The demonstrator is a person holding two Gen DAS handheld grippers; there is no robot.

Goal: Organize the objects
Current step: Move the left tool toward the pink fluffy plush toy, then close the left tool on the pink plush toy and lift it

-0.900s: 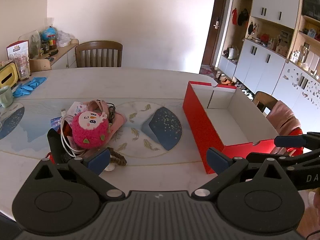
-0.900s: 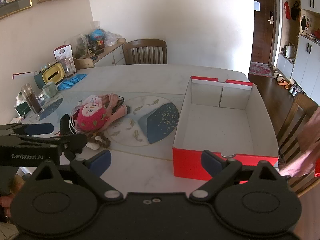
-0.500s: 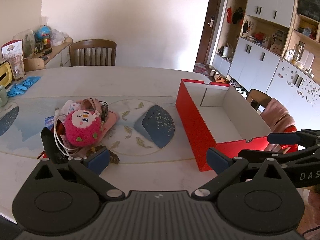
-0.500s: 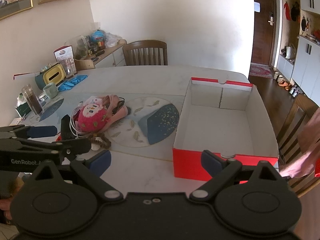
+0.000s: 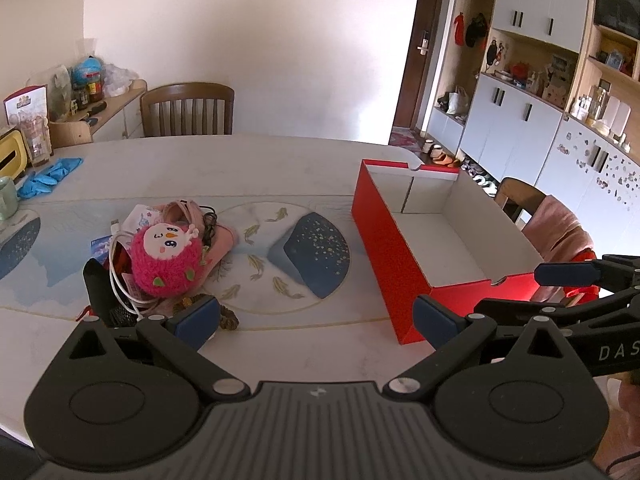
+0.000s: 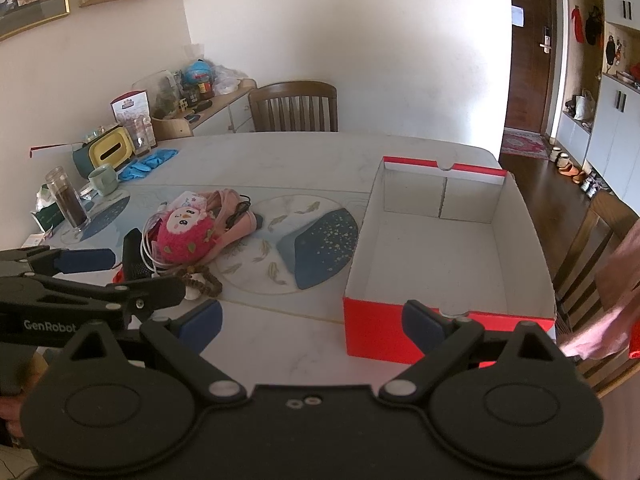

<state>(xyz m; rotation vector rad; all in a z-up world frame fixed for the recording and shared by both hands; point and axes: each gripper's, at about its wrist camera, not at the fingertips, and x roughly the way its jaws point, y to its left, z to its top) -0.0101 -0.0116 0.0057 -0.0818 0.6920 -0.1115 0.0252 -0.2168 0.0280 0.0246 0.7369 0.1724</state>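
Over a pale marble-look dining table [image 5: 256, 168], 2 handheld grippers hang side by side, both tilted downward. The left gripper [image 5: 316, 318] has its blue-padded fingers [image 5: 196, 316] spread wide with nothing between them, poised above bare tabletop just in front of a small heap of belongings. The right gripper [image 6: 312, 322] is likewise spread wide and empty, its right pad in front of the near wall of a red box [image 6: 436, 336]. The heap sits on the table's left half: a pink plush toy [image 5: 166, 262] with a white face on top, a white cable [image 5: 116, 268] looped beside it, a black object [image 5: 98, 288] at its left edge, a string of brown beads [image 6: 206, 278] at the front, and pink fabric [image 6: 236, 216] behind. The red box (white inside, lid off, nothing in it) stands well apart on the right half. Blue gloves [image 5: 48, 174] lie near the table's far left, with a wooden chair [image 5: 186, 110] beyond.
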